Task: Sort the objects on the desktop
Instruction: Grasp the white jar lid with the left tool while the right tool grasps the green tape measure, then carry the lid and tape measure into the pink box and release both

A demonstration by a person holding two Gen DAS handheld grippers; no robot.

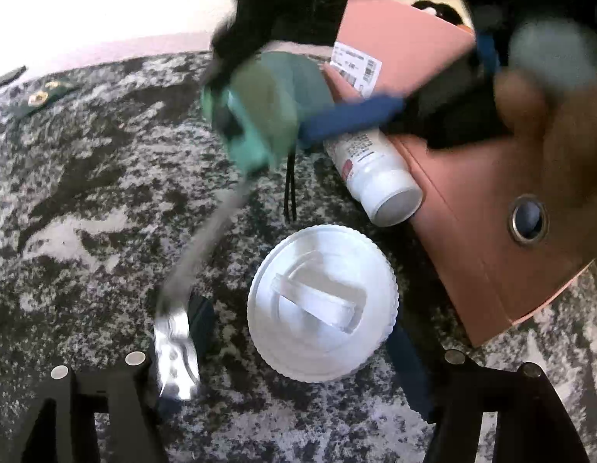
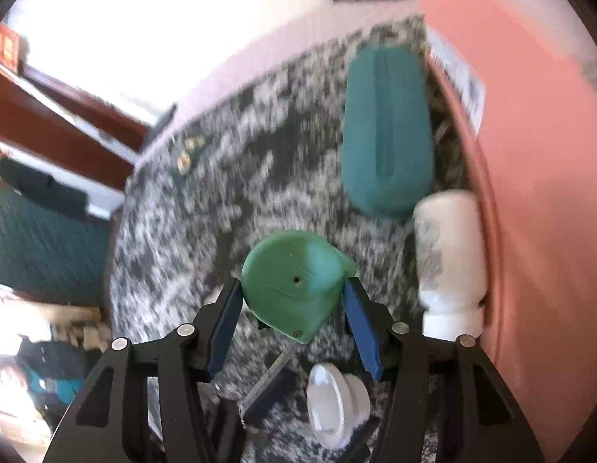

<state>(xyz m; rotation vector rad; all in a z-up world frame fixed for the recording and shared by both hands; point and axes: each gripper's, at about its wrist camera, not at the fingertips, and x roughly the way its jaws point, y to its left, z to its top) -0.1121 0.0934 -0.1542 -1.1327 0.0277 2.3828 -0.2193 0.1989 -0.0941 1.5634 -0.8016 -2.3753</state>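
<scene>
My right gripper (image 2: 292, 301) is shut on a green tape measure (image 2: 294, 289) and holds it above the mottled grey mat; it also shows blurred in the left wrist view (image 1: 256, 115), its tape (image 1: 205, 239) trailing down to a metal end hook (image 1: 175, 359). My left gripper (image 1: 294, 378) is open, low over the mat, around a white ribbed jar lid (image 1: 323, 305). A white bottle (image 1: 375, 169) lies on its side against a pink box (image 1: 483, 212). A dark teal pouch (image 2: 387, 131) lies beyond the tape measure.
The pink box (image 2: 530, 154) fills the right side. A dark strap with brass snaps (image 1: 43, 94) lies at the mat's far left. The white lid (image 2: 333, 405) and bottle (image 2: 449, 254) sit under my right gripper. Black cords (image 1: 290, 193) lie near the bottle.
</scene>
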